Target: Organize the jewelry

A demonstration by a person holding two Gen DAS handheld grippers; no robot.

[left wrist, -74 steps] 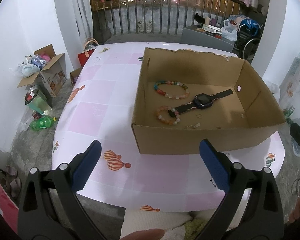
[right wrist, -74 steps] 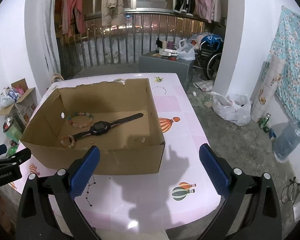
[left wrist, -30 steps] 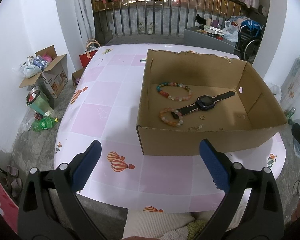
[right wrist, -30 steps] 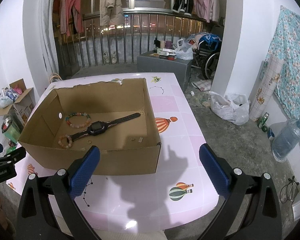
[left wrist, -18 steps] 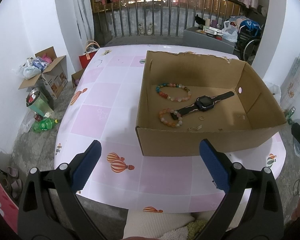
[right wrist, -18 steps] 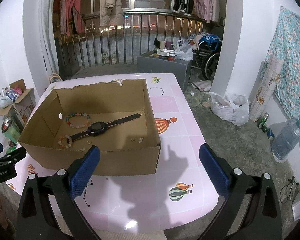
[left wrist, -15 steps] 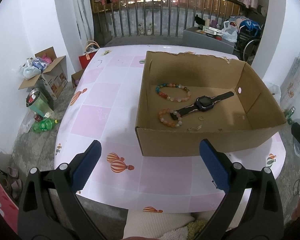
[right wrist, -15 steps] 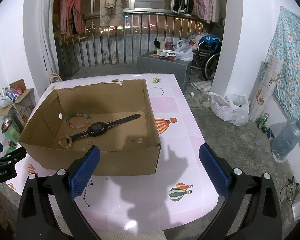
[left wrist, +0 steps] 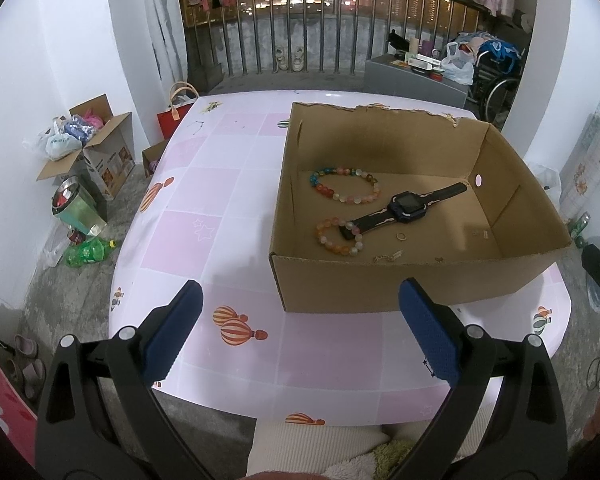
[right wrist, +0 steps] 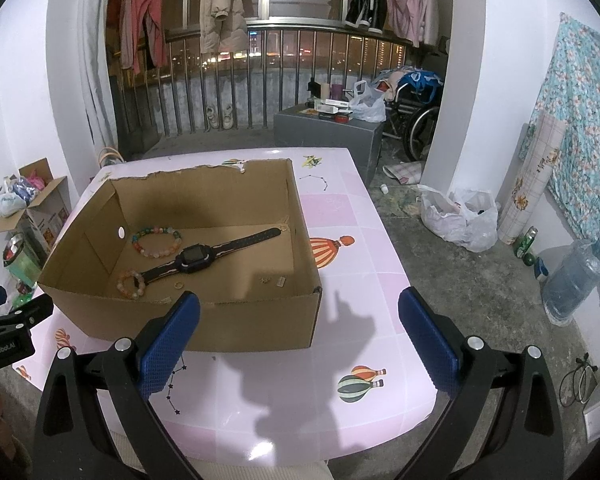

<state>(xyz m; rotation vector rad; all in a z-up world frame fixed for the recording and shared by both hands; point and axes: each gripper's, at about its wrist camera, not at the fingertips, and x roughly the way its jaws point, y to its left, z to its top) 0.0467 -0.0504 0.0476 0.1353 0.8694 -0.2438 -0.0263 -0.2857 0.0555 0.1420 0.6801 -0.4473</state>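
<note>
An open cardboard box point(left wrist: 400, 288) stands on the pink table; it also shows in the right wrist view point(right wrist: 236, 320). Inside lie a multicoloured bead bracelet point(left wrist: 345, 189), an orange bead bracelet point(left wrist: 339, 236), a black smartwatch point(left wrist: 407, 209), a small gold ring point(left wrist: 401, 236) and a thin chain piece point(left wrist: 388, 257). The right wrist view shows the watch point(right wrist: 198, 259) and both bracelets point(right wrist: 156, 242) point(right wrist: 131, 285). My left gripper point(left wrist: 300, 334) is open and empty, near the table's front edge, short of the box. My right gripper point(right wrist: 300, 336) is open and empty, in front of the box's near right corner.
The pink table point(left wrist: 204, 216) carries balloon prints. Floor clutter lies left: cardboard boxes point(left wrist: 96, 148), a green bottle point(left wrist: 88, 250). A grey cabinet point(right wrist: 328, 130), a wheelchair point(right wrist: 416, 120), plastic bags point(right wrist: 460, 220) and a water jug point(right wrist: 572, 280) stand at the right.
Both grippers have drawn back and risen slightly since 2.5 s ago, so more of the box floor shows. Nothing was grasped; in the last second the scene is almost still.
</note>
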